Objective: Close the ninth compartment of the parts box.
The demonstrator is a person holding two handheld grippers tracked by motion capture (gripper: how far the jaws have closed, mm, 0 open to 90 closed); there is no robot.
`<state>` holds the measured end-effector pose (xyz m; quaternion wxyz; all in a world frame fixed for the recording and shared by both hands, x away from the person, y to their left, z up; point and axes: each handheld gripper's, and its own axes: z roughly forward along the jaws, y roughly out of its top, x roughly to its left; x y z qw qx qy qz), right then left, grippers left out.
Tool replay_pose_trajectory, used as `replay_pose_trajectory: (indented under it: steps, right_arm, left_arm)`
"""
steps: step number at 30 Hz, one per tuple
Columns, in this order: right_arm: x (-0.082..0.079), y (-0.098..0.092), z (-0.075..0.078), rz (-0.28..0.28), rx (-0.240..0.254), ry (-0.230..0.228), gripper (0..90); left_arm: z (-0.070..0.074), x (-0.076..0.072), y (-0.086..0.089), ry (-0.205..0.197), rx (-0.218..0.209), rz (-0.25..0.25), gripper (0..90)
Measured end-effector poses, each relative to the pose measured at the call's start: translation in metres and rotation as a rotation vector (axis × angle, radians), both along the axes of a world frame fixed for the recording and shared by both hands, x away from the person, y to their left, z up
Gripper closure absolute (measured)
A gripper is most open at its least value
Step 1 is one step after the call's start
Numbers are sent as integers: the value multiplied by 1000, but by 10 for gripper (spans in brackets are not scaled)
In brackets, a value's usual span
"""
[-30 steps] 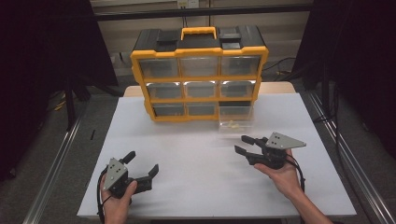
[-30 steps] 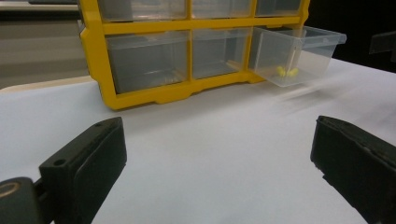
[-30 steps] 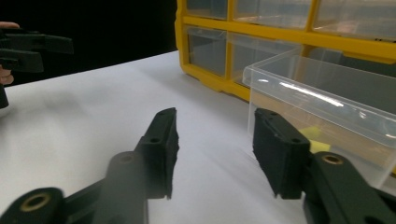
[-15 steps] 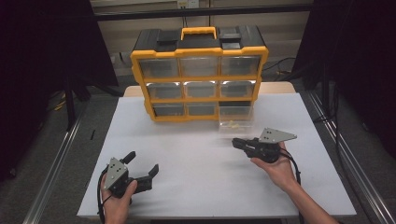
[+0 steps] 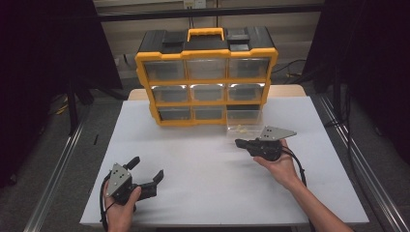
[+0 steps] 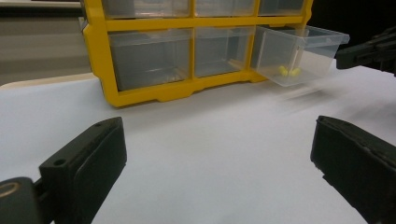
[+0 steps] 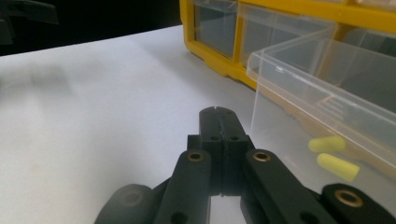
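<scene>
A yellow and black organizer [image 5: 208,77] with clear drawers stands at the back of the white table [image 5: 208,193]. Its bottom-right drawer [image 5: 244,120] is pulled out, with two yellow earplugs [image 7: 327,143] inside. My right gripper [image 5: 239,142] is just in front of that drawer's near left corner. Its jaws have just been closing and are shut with nothing between them [image 7: 218,116]. My left gripper [image 5: 146,168] rests near the front left of the table, open and empty. In the left gripper view its jaws [image 6: 219,154] point toward the drawer [image 6: 299,53].
Metal rails [image 5: 58,164] run along both sides of the table. Dark curtains [image 5: 43,58] hang left and right. Bare white tabletop lies between the two grippers [image 5: 203,164]. The other drawers [image 5: 208,92] are pushed in.
The right gripper's jaws went from open to shut, and it moved a little left and farther toward the pulled-out drawer. The left gripper stayed where it was.
</scene>
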<state>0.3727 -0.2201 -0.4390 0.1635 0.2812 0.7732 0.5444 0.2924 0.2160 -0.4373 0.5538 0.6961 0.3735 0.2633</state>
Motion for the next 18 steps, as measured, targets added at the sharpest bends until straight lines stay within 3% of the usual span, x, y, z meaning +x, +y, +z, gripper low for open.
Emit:
replay_pose_trajectory:
  steps: [8,18]
  right_arm:
    - [10,-4,-4,-27,-28,-4,900]
    - [19,-6,-4,-73,-20,-26,900]
  left_arm:
    - [-1,0,0,3,2,5,36]
    - [0,0,2,-7,5,4,36]
